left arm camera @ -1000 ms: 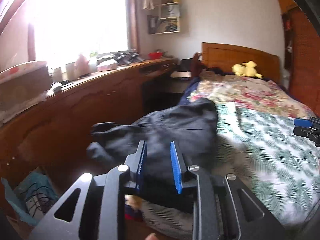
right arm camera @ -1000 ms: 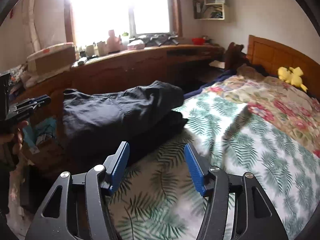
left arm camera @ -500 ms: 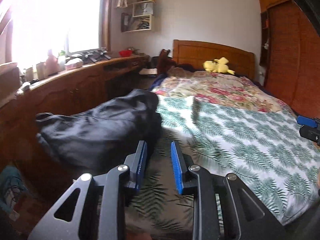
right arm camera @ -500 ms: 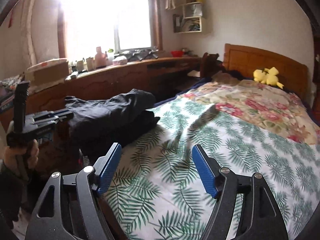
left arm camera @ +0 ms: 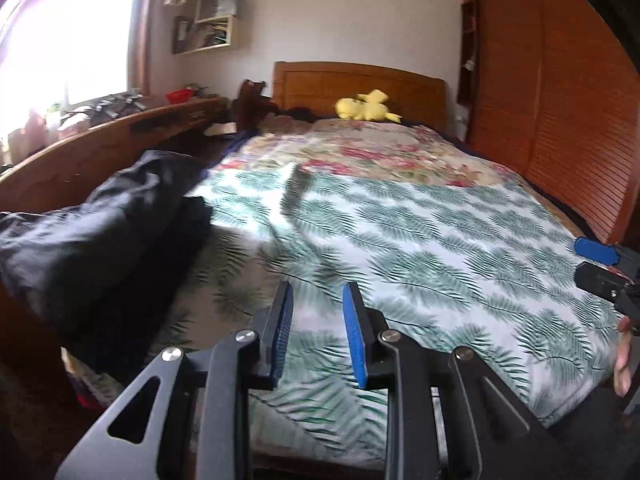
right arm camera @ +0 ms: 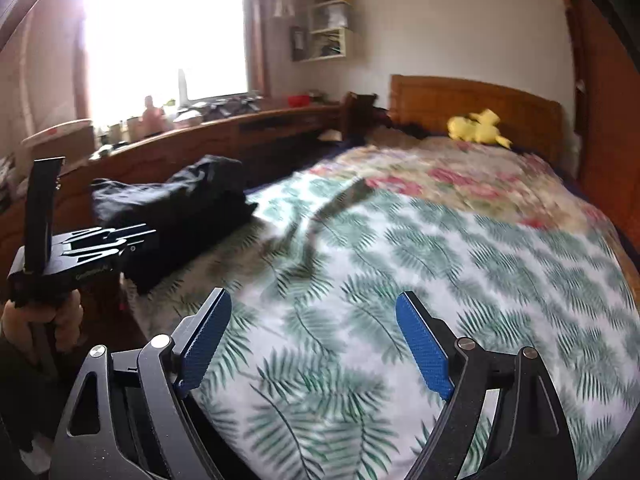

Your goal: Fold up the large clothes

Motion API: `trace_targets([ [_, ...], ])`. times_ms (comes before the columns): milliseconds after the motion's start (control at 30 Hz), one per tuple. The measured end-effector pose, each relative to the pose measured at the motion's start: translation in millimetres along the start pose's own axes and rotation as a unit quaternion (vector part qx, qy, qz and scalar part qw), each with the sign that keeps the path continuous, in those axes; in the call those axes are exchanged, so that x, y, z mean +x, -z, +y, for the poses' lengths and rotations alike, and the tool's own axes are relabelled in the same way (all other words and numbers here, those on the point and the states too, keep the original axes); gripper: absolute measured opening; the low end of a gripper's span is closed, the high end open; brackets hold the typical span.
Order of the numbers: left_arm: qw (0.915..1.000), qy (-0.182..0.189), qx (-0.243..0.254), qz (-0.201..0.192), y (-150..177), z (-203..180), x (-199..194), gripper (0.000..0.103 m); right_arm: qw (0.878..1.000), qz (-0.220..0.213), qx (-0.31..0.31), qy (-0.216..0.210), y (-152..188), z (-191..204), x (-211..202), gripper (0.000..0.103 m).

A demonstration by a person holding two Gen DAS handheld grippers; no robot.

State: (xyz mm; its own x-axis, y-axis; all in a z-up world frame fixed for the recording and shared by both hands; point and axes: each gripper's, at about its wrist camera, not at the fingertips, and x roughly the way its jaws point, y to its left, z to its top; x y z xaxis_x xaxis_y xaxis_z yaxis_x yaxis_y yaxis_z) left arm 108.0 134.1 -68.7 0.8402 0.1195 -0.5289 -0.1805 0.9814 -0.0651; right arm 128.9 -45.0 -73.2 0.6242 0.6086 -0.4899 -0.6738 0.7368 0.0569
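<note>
While dark clothes (left arm camera: 100, 232) hug bed edge | left gripper (left arm camera: 316, 334) fingers narrowly apart, empty | right gripper (right arm camera: 314, 344) widening, empty

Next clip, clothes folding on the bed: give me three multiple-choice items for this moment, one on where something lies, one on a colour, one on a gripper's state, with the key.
1. Where does the dark clothing pile lie?
A. at the bed's window-side edge, beside the wooden counter
B. against the headboard
C. on the wall shelf

2. What colour is the plush toy near the headboard?
A. red
B. yellow
C. blue

3. How does the right gripper stand?
A. shut on the dark clothing
B. shut on the leaf-print sheet
C. open, nothing between its pads

Key:
1 A, the pile sits at the edge of the leaf-print sheet next to the counter.
2 B, the toy is plainly yellow in both views.
3 C, its jaws have just been opening and stand wide with only the sheet seen beyond them.
</note>
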Motion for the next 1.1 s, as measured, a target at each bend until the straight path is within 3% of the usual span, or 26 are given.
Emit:
trace_targets([
  [267,0.9986,0.046,0.026,-0.001,7,-63,-9,0.025,0.996,-0.005,0.054,0.068,34,-39,-42,0.089],
  [500,0.9959,0.076,0.043,-0.027,-15,-109,-36,0.025,0.990,-0.035,0.071,0.120,34,-60,-92,0.089],
  [633,0.9934,0.093,0.041,-0.054,-29,-121,-63,0.025,0.984,-0.064,0.080,0.146,30,-63,-123,0.089],
  [800,0.9909,0.090,0.047,-0.089,-38,-128,-99,0.025,0.977,-0.100,0.086,0.167,25,-55,-157,0.089],
  [1100,0.9896,0.077,0.054,-0.109,-35,-128,-132,0.026,0.973,-0.131,0.089,0.166,22,-44,-184,0.089],
])
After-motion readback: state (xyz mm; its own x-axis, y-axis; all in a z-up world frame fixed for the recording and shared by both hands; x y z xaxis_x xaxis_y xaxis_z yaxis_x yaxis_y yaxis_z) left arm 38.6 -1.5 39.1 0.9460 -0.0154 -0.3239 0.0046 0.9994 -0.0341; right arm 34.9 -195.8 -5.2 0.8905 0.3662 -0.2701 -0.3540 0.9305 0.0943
